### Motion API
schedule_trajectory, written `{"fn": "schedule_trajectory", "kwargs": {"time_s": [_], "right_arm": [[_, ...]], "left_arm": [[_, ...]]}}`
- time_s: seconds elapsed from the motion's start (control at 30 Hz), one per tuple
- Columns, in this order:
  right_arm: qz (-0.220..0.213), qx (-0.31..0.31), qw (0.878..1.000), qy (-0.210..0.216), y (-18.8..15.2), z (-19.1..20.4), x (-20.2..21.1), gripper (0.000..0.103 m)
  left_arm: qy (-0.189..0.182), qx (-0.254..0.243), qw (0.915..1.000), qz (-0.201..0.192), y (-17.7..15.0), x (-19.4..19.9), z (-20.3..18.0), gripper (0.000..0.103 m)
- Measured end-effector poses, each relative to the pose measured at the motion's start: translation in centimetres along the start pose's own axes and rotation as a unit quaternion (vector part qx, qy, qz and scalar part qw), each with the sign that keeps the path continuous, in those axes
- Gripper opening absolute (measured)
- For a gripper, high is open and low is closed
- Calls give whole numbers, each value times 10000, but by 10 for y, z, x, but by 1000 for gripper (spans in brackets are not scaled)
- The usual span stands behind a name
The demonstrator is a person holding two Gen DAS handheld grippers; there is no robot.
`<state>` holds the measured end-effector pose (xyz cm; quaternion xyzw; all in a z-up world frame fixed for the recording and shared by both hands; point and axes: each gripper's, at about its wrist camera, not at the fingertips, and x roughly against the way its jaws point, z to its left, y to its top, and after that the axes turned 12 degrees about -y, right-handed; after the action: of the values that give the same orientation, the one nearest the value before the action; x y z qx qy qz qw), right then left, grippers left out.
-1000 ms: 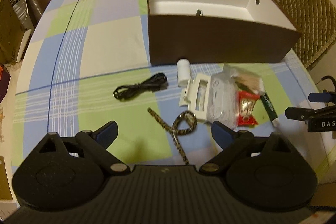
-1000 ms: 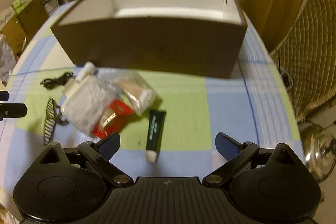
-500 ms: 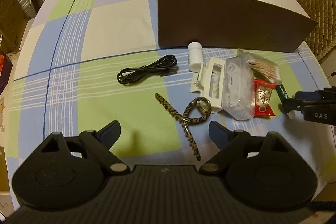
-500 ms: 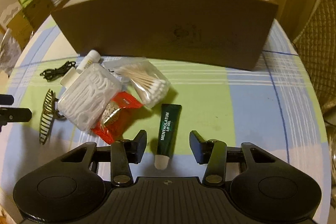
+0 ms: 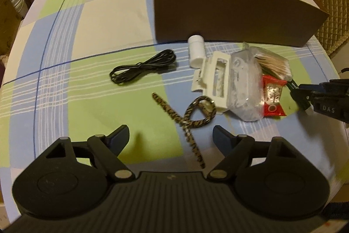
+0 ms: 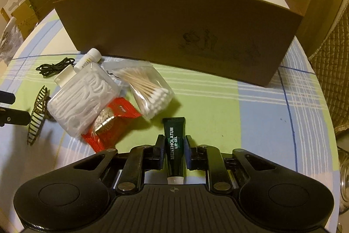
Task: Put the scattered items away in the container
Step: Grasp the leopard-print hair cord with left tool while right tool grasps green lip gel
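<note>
Between the two fingers of the right gripper lies the dark green lip gel tube; the pads are pressed on its two sides, its white cap points toward the camera and its flat end toward 12 o'clock. It rests on the checked tablecloth. At 11 o'clock from the tube lies a clear bag of cotton swabs, close to it. At 10 o'clock the red snack packet lies partly under the clear box of floss picks. Beyond this box a small white bottle lies on its side, and a black cable is coiled further to 10 o'clock. At 9 o'clock is the striped hair clip. The brown box, white inside, stands at 12 o'clock behind all items.

From the left wrist view, the left gripper has its jaws wide and closing slowly, nothing pressed between them; the hair clip lies just ahead, its long end reaching between the fingertips. The right gripper shows at 3 o'clock.
</note>
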<state>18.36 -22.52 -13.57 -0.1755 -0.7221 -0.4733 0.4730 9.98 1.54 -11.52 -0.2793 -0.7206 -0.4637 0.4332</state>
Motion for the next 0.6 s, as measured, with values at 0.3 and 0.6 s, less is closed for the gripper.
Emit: {"fn": "schedule_trajectory", "kwargs": {"time_s": [0.3,0.6], "right_arm": [[82,-184,9997,-107,-5,-17,4,15],[98,-146,9998,-133,-6,-17,5,15]], "left_arm": [[4,63,9999,138,-7,-27,-3,33],[35,-218,9997,115,-21,-9,16,4]]}}
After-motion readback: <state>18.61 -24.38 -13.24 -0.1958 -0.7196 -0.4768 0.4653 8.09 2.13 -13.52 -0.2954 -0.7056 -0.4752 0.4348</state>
